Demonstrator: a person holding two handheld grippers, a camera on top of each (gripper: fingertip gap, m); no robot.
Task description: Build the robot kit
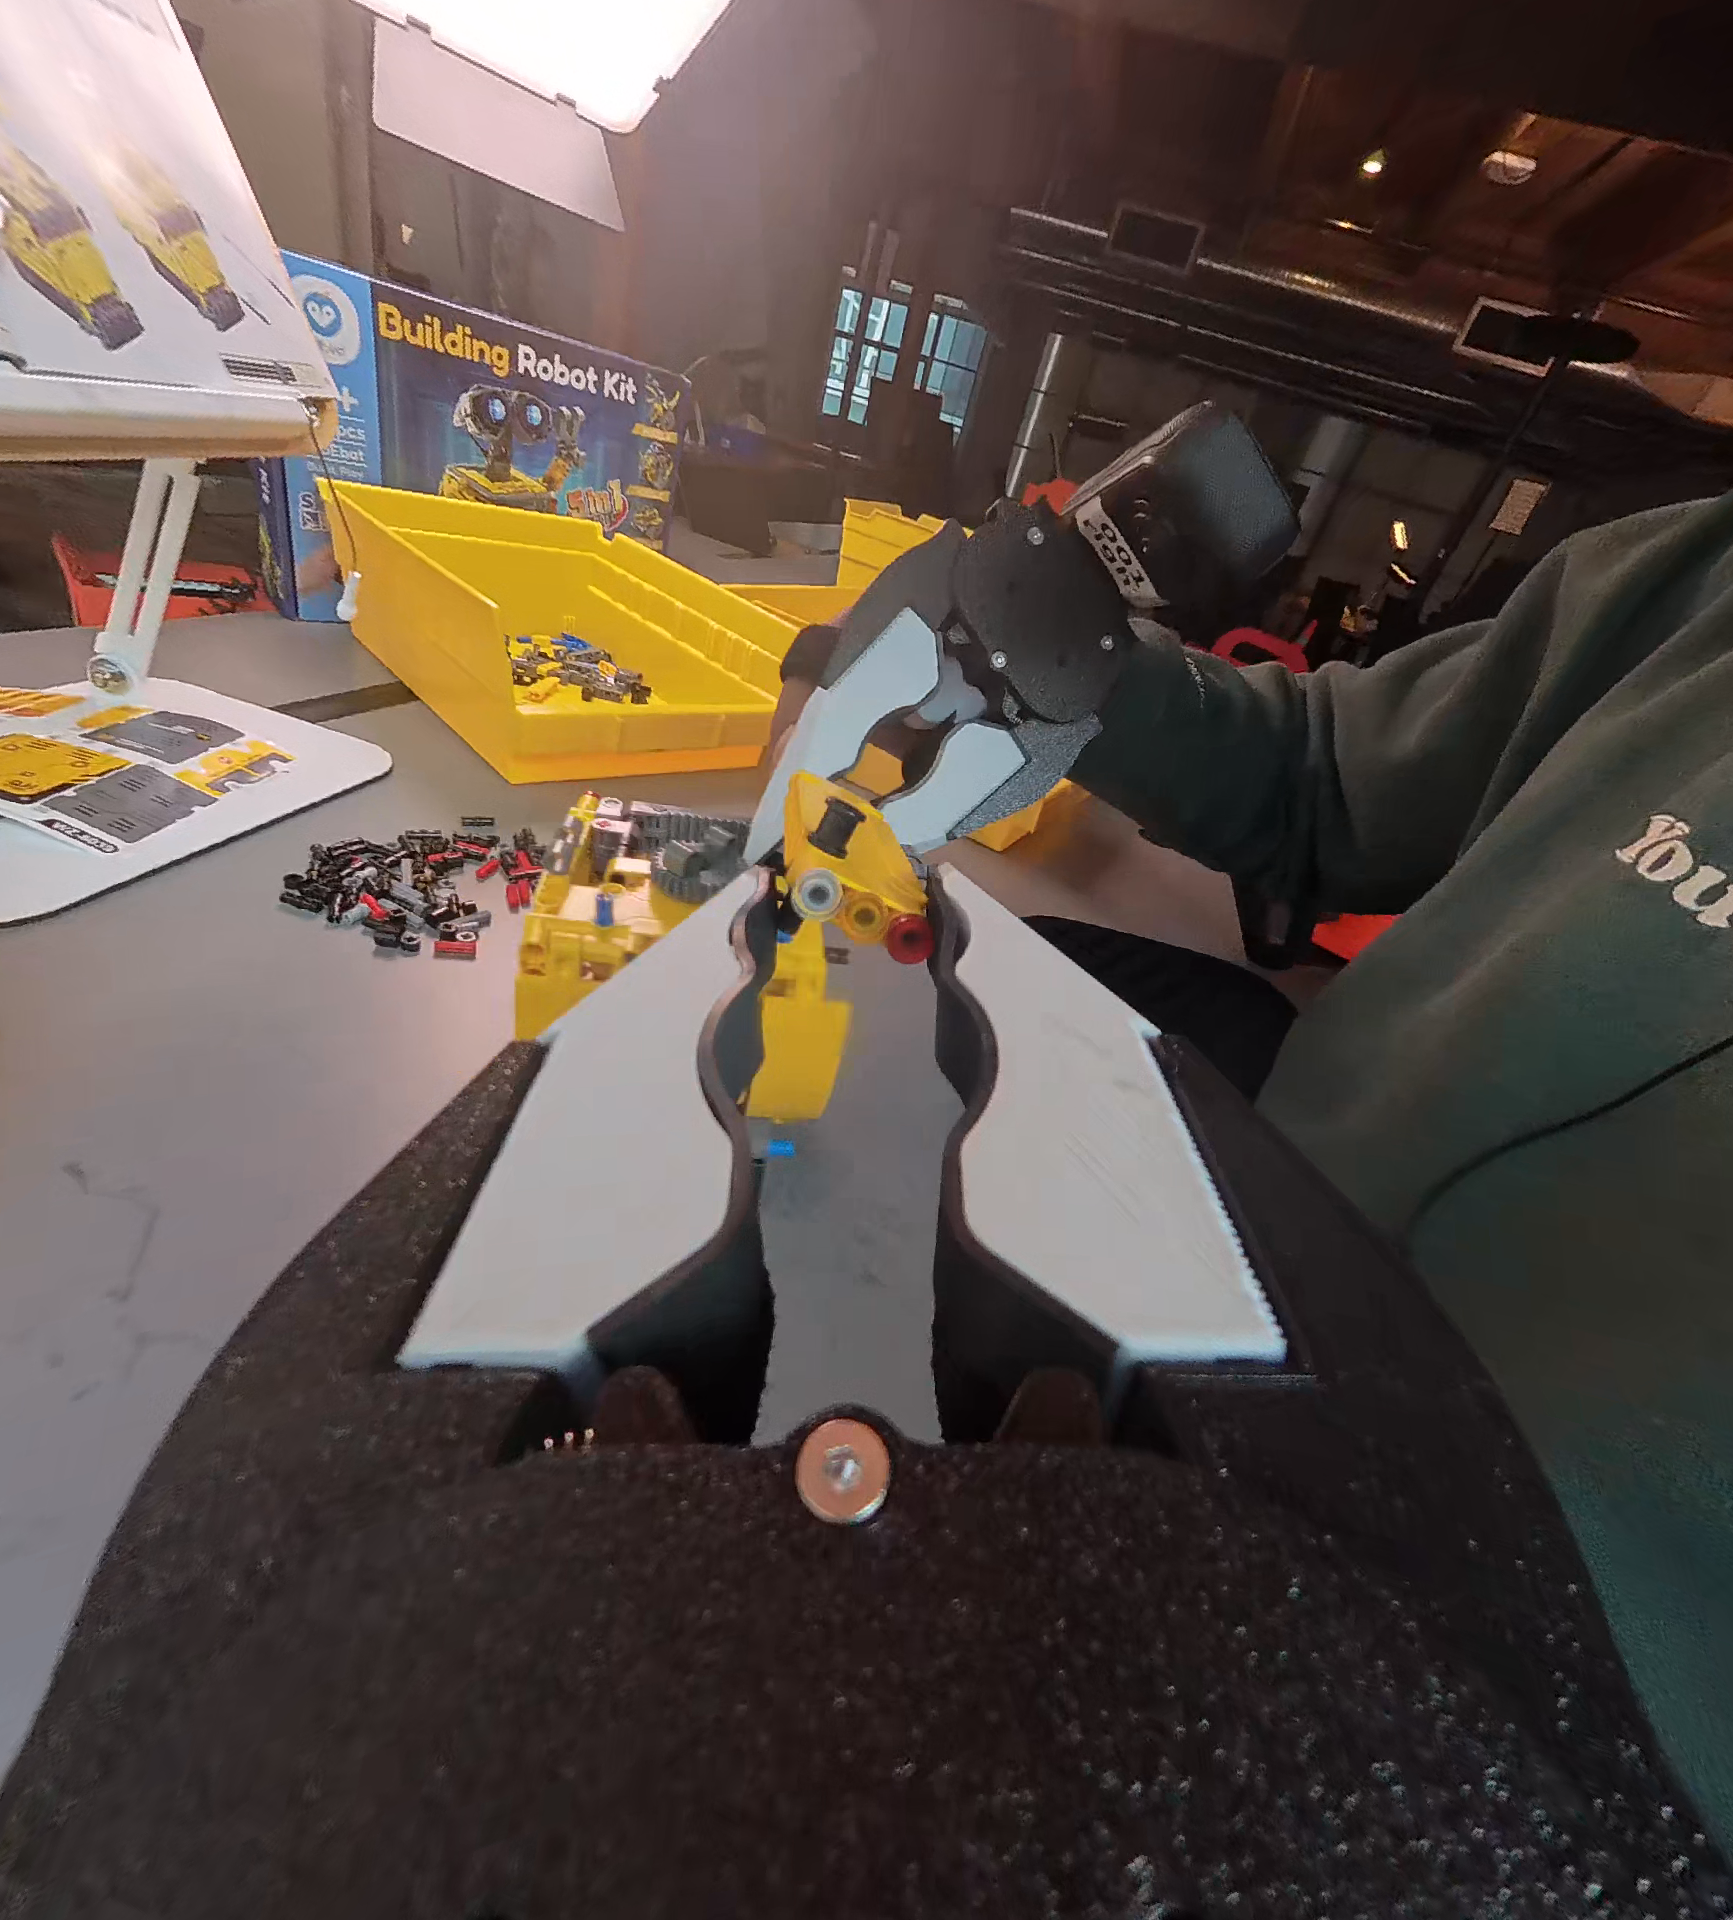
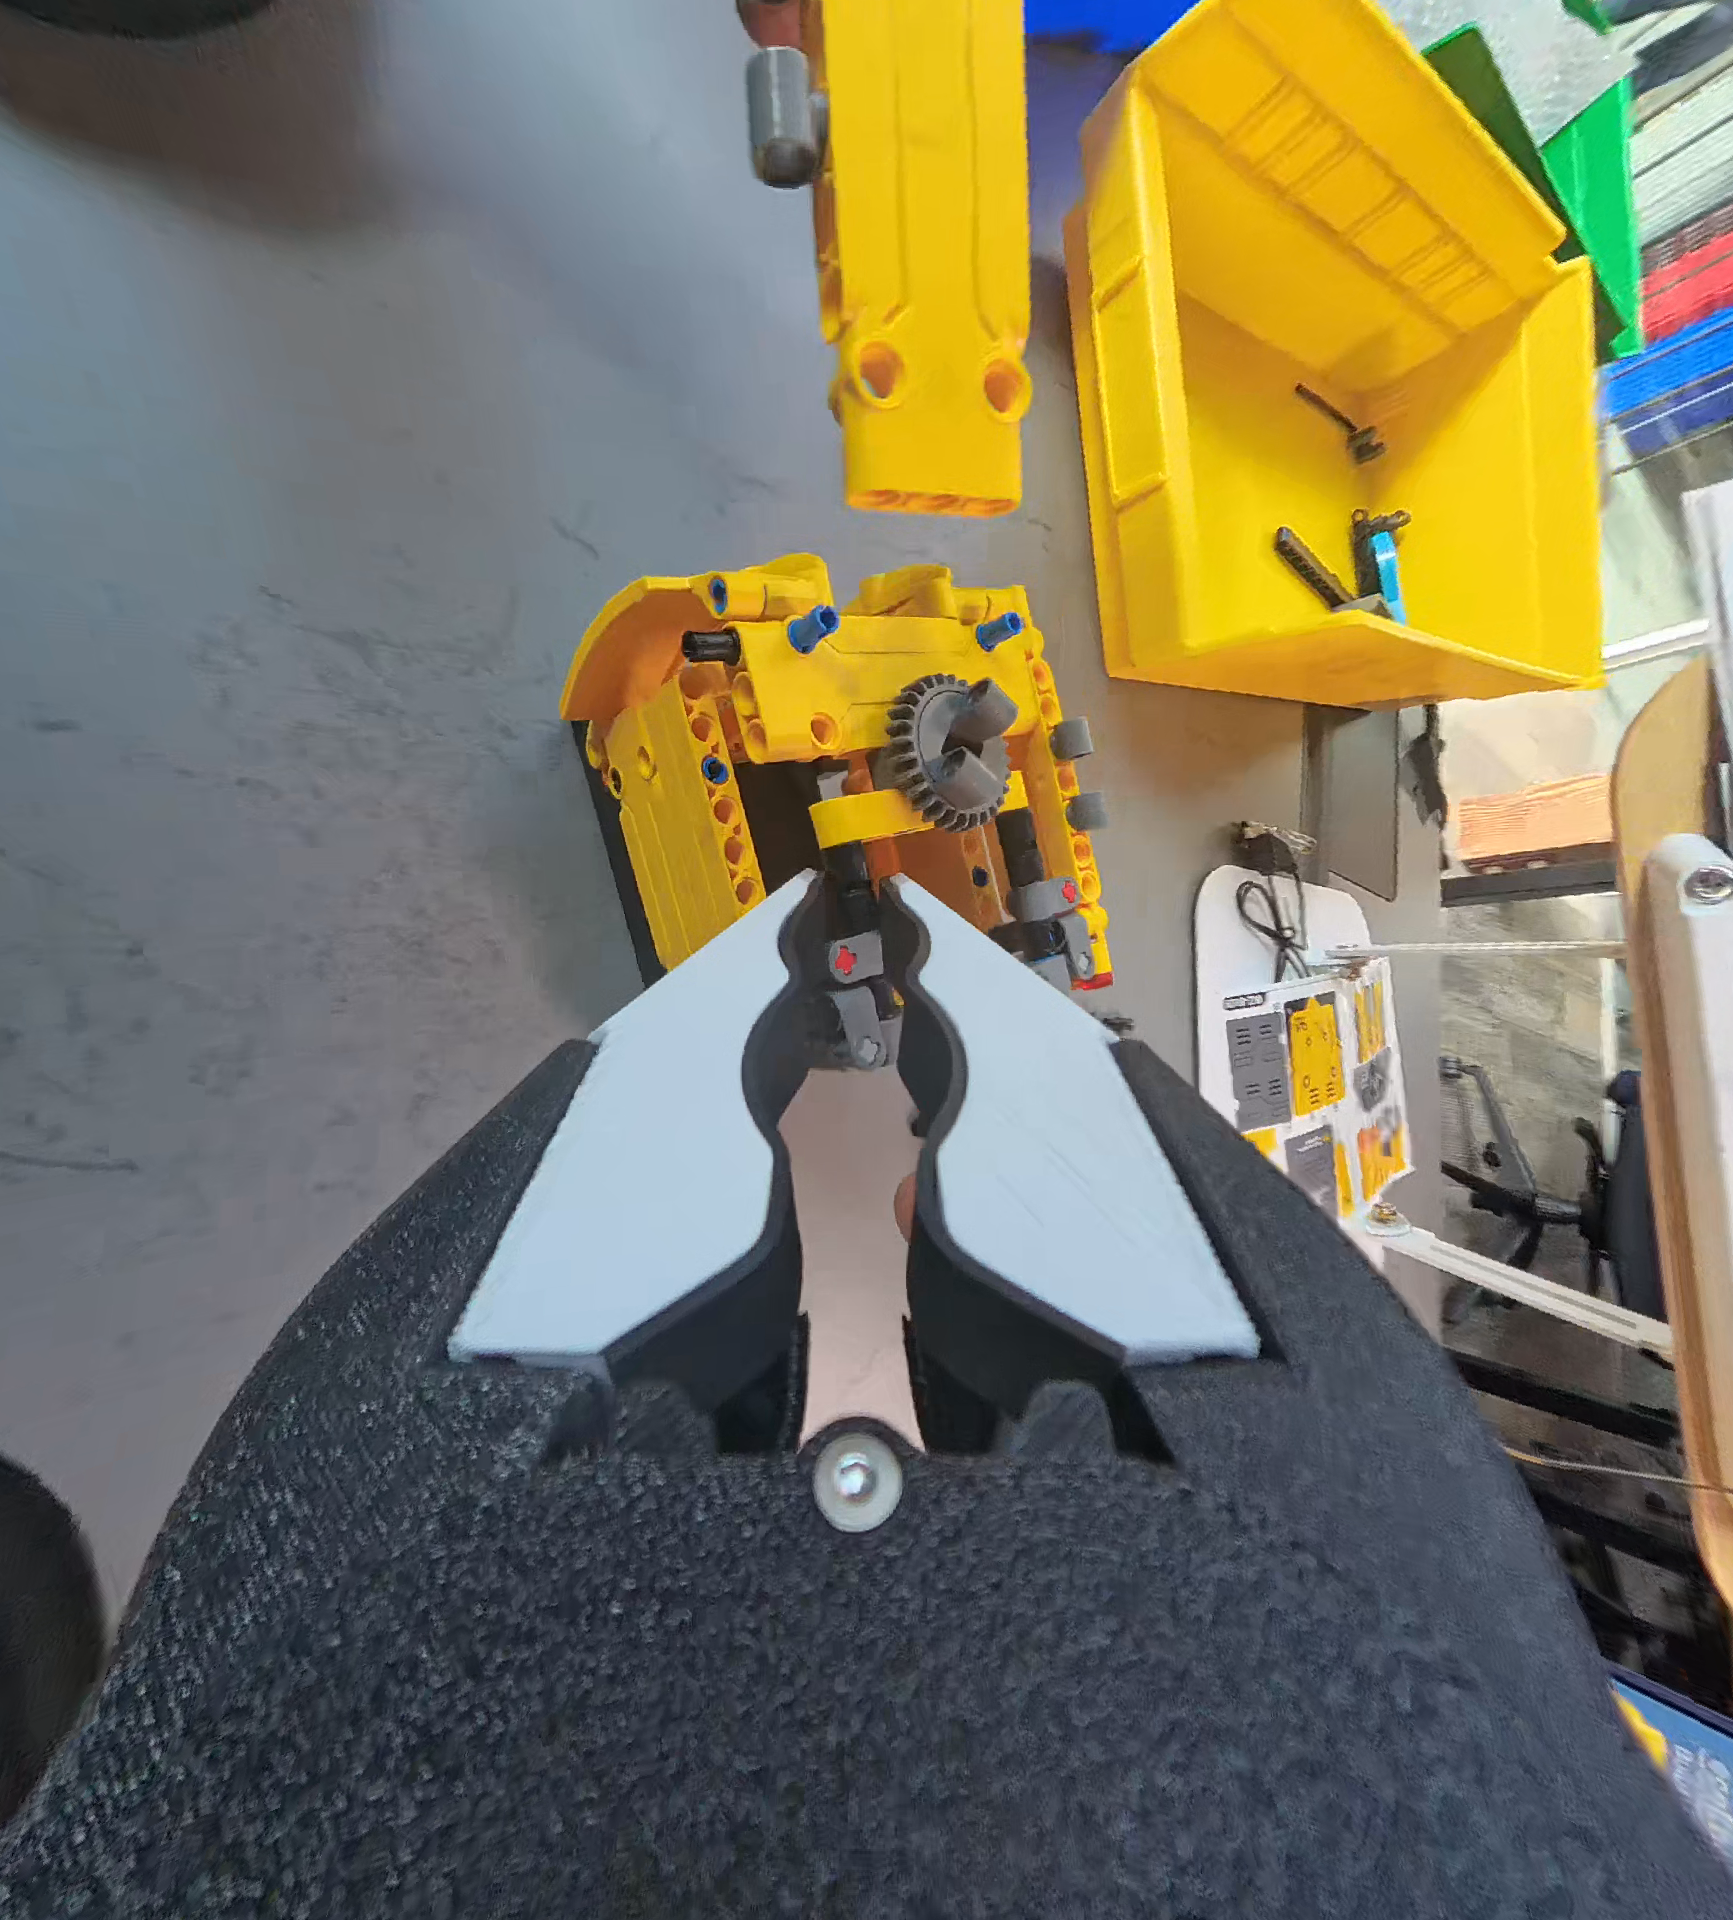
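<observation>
My left gripper (image 1: 851, 894) is shut on the end of a yellow panel piece (image 1: 808, 802) that carries grey, yellow and red pins, and holds it above the table. The same panel shows at the top of the right wrist view (image 2: 924, 260). A part-built yellow brick model (image 1: 581, 935) with a grey gear (image 2: 945, 753) stands on the grey table. My right gripper (image 2: 849, 883) points down at the model (image 2: 696, 810), its tips closed around a black connector (image 2: 846, 909) on one model arm. Its white fingers (image 1: 872, 686) show just behind the panel.
A pile of small black and red pins (image 1: 405, 883) lies left of the model. Yellow bins (image 1: 571, 603) (image 2: 1257, 312) hold a few parts. A kit box (image 1: 488, 384), a booklet on a white stand (image 1: 93, 208) and a sticker sheet (image 1: 93, 769) stand at the back left. A green sleeve (image 1: 1464, 779) fills the right. Spacing between my two grippers at the tips: around 12 cm.
</observation>
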